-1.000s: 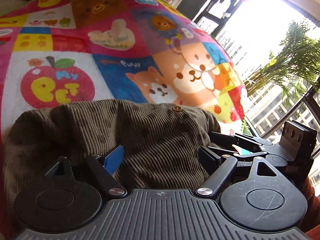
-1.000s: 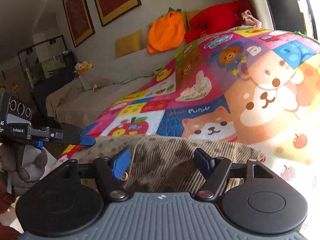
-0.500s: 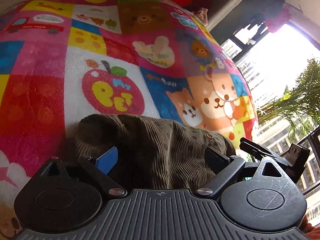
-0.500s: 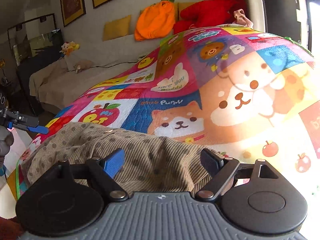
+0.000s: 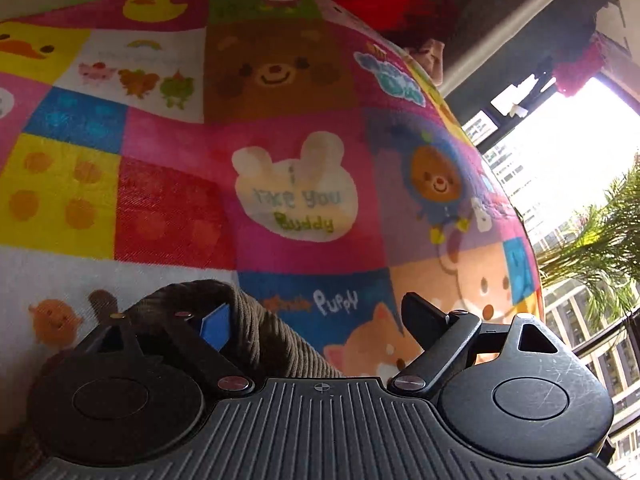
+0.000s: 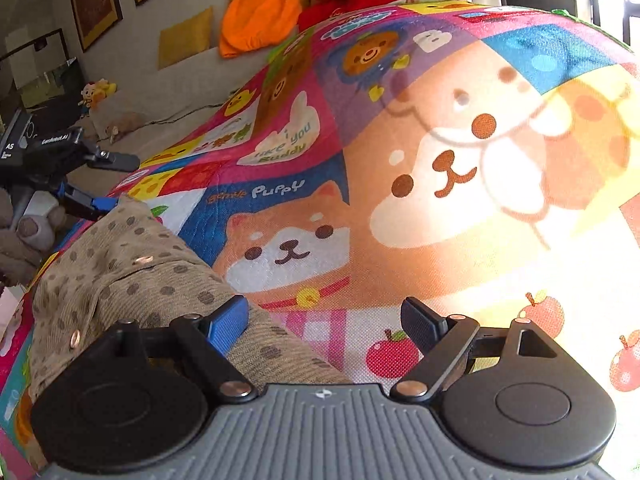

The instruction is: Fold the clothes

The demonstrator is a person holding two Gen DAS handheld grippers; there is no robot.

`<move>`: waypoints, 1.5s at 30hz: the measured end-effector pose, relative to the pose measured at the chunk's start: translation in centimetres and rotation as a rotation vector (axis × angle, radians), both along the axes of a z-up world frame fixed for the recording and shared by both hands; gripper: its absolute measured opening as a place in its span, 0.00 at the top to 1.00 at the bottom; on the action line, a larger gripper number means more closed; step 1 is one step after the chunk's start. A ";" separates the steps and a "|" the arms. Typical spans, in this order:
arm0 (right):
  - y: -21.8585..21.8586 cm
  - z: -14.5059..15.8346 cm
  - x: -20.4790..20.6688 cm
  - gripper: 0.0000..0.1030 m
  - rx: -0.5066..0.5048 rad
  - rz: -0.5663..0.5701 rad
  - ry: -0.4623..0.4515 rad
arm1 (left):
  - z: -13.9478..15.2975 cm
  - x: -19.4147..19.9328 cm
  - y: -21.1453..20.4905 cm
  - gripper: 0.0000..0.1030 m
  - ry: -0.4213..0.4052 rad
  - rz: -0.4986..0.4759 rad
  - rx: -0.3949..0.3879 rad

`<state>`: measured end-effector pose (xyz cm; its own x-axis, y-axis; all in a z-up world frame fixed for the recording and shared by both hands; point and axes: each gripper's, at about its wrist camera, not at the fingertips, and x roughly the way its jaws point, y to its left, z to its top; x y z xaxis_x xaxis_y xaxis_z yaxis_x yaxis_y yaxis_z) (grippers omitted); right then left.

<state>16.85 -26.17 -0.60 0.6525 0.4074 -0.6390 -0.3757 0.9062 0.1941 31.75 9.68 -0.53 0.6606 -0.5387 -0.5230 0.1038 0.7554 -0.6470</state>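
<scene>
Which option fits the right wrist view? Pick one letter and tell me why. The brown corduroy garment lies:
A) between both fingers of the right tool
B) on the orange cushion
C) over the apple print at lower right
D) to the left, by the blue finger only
D: the brown corduroy garment sits at the left beside the blue finger, while the black finger stands over bare play mat.
</scene>
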 end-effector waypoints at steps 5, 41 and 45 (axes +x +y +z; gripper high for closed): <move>0.2 -0.2 -2.2 0.18 -0.036 0.040 0.025 | 2.4 0.0 -2.1 0.08 -0.060 -0.069 0.061; 5.9 1.6 -11.9 0.36 -0.004 0.308 -0.019 | -0.8 -6.6 -1.0 0.12 -0.008 -0.077 0.184; 4.8 4.6 -12.1 0.31 -0.034 0.265 -0.155 | 1.3 -13.0 -0.3 0.08 -0.144 -0.137 0.276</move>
<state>4.77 -21.32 4.02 0.6170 0.5568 -0.5562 -0.6228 0.7775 0.0874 18.76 9.36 0.81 0.6695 -0.4788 -0.5678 0.2924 0.8727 -0.3911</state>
